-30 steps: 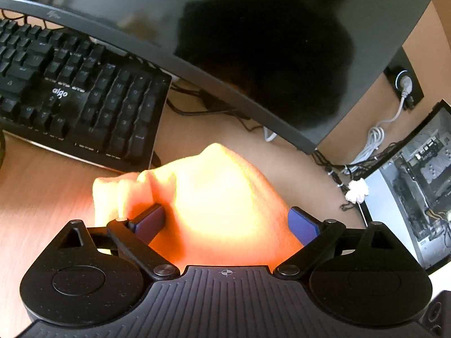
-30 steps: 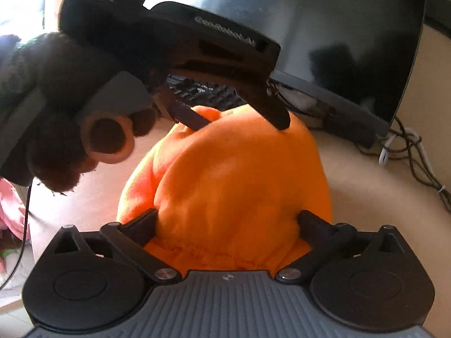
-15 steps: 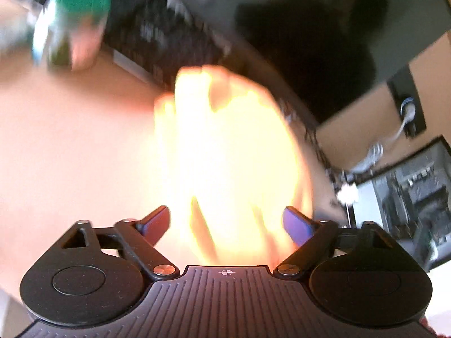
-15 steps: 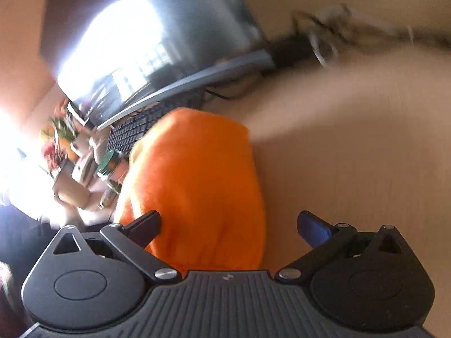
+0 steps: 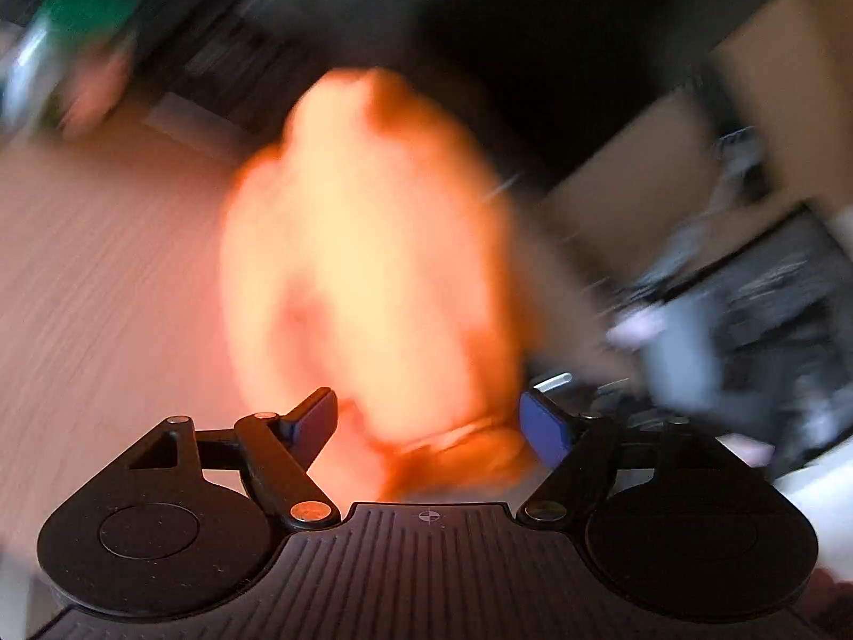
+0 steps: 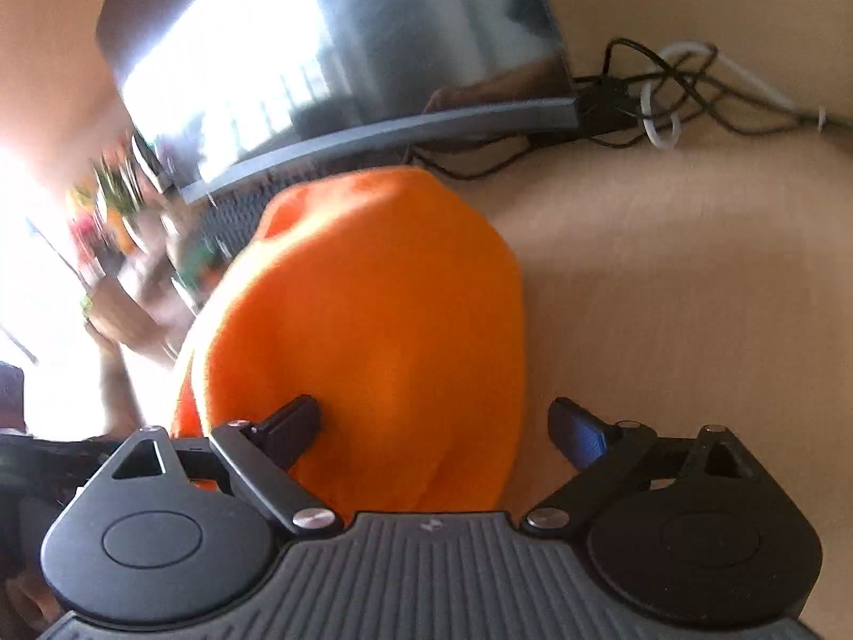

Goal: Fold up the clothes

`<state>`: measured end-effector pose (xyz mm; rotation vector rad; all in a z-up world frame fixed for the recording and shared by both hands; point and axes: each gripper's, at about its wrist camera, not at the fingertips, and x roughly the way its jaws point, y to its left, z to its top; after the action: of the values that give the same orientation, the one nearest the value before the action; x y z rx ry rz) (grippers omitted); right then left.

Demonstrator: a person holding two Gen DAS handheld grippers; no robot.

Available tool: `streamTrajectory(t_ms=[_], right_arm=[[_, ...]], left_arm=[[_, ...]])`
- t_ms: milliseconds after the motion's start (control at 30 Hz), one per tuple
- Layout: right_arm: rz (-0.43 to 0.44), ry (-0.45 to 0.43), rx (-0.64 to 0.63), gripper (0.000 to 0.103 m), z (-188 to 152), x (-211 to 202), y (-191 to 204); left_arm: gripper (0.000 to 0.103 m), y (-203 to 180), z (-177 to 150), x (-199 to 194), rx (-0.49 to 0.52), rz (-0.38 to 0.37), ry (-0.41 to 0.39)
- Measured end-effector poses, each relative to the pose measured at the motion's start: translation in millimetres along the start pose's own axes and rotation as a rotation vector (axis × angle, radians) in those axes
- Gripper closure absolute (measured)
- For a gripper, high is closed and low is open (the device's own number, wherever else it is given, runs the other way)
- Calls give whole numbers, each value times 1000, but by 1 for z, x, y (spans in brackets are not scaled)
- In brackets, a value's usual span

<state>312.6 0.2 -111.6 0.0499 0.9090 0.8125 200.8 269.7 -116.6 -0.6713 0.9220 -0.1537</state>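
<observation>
Both views have swung off the bunched orange fleece garment [image 6: 368, 330]; each gripper's jaws have been closing (right pad clear of cloth).

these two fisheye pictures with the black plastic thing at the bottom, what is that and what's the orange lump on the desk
The black shape at the bottom of each picture is a hand-held two-finger gripper; a person carries one in each hand, and a small camera on each looks forward along its fingers. One picture comes from the left gripper, the other from the right gripper.

The orange lump is a piece of orange clothing, bunched up on a wooden desk. The job is to fold it. Behind it stand a monitor, part of a keyboard and a tangle of cables.

The cloth lies between both pairs of fingers, whose jaws have just been closing. In the right view one finger meets the cloth while the other stands clear, so it is not clamped. The left view is too blurred to tell.
</observation>
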Motion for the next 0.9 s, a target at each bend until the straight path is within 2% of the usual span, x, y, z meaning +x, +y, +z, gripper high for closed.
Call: streamTrajectory(t_ms=[100, 200, 233, 300, 367, 433, 467, 567, 600, 667, 733, 800, 900], right_arm=[[-30, 9, -105, 4, -11, 4, 14], [-43, 3, -137, 3, -11, 6, 24], [-47, 3, -141, 3, -11, 6, 26], [-60, 5, -158, 3, -14, 8, 33], [-73, 6, -175, 2, -17, 9, 39], [-124, -8, -259, 1, -19, 9, 47], [-155, -18, -310, 1, -20, 9, 52], [-312, -67, -524, 0, -22, 3, 75], [-335, -90, -565, 1, -22, -3, 83], [-320, -143, -611, 1, -22, -16, 96], [-249, -173, -594, 0, -22, -25, 106], [-216, -145, -584, 0, -29, -15, 112], [-265, -100, -609, 0, -46, 16, 112]], left_arm=[[22, 14, -12, 0, -16, 63, 24], [24, 5, -7, -15, 68, 90, -18], [24, 2, -2, -22, 88, 68, -47], [24, -6, 10, -40, 115, -25, -133], [20, -17, 27, -50, 145, -104, -211], [9, -28, 44, -44, 190, -150, -260], [8, -32, 54, -36, 211, -161, -272], [11, -27, 75, -1, 201, -127, -223], [13, -21, 78, 7, 173, -113, -200], [13, -9, 85, 24, 119, -86, -154], [13, 1, 87, 32, 90, -76, -139], [12, 10, 85, 34, 74, -64, -133], [11, 18, 83, 34, 66, -58, -126]])
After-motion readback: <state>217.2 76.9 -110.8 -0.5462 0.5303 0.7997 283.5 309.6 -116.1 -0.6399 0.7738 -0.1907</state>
